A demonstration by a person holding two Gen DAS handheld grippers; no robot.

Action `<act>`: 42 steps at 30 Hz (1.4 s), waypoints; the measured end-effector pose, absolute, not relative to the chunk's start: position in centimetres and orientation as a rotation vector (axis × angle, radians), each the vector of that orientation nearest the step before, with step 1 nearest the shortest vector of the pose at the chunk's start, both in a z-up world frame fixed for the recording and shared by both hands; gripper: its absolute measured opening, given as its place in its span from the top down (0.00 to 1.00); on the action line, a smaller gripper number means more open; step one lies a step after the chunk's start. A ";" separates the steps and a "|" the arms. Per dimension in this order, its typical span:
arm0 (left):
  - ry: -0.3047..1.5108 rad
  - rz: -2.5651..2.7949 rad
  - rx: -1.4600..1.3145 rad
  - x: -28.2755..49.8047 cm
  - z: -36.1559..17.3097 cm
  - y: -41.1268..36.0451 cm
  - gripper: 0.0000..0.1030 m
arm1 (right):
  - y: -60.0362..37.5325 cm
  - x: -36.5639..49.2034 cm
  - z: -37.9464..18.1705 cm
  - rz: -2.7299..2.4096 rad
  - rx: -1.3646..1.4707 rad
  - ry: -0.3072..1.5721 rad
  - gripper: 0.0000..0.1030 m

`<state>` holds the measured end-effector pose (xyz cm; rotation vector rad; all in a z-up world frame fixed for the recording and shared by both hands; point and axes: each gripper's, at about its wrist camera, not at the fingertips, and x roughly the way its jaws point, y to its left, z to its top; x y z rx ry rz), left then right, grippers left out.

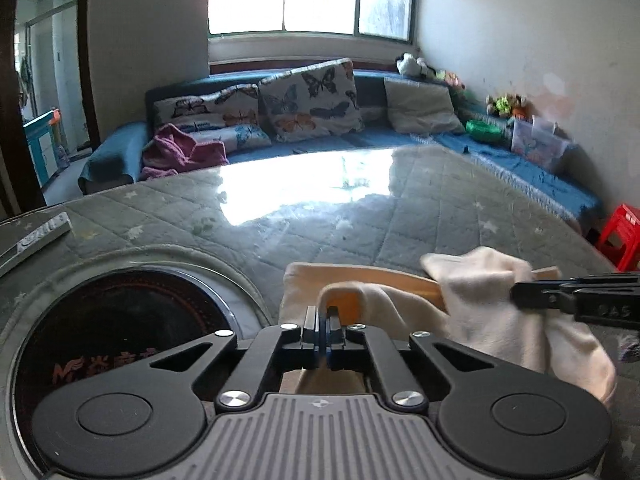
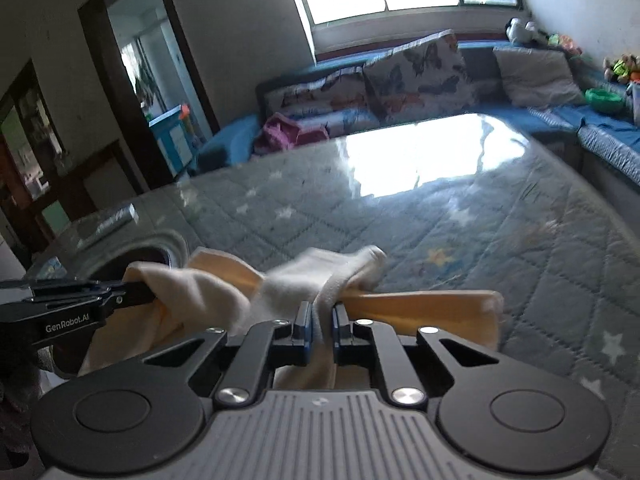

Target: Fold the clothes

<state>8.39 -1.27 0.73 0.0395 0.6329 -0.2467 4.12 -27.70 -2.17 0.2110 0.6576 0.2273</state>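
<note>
A cream garment (image 1: 500, 320) with a yellow-orange part (image 1: 400, 278) lies bunched on the quilted grey table cover (image 1: 400, 220). In the left wrist view my left gripper (image 1: 322, 314) is shut, and a fold of the cream cloth arches over its fingertips. My right gripper (image 1: 516, 293) comes in from the right and pinches another raised fold. In the right wrist view my right gripper (image 2: 322, 318) has a strip of the cream garment (image 2: 320, 276) between its closed jaws. The left gripper (image 2: 150, 292) reaches into the cloth from the left.
A round black hob (image 1: 120, 340) is sunk into the table at the near left, with a flat silver box (image 1: 40, 236) behind it. A blue sofa (image 1: 360, 136) with cushions and a pink cloth (image 1: 180, 152) lines the far side. A red stool (image 1: 622, 236) stands at right.
</note>
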 end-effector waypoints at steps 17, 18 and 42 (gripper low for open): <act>0.583 -0.004 -0.122 -2.1 3.1 10.6 0.98 | -37.5 -8.3 1.8 -0.015 0.258 0.488 0.92; 0.594 0.011 -0.134 -2.9 3.0 11.4 0.98 | -38.0 -8.9 1.5 -0.036 0.266 0.492 0.92; 0.635 -0.104 -0.014 -4.8 3.2 9.7 0.68 | -38.3 -9.4 -1.2 -0.035 0.183 0.653 0.76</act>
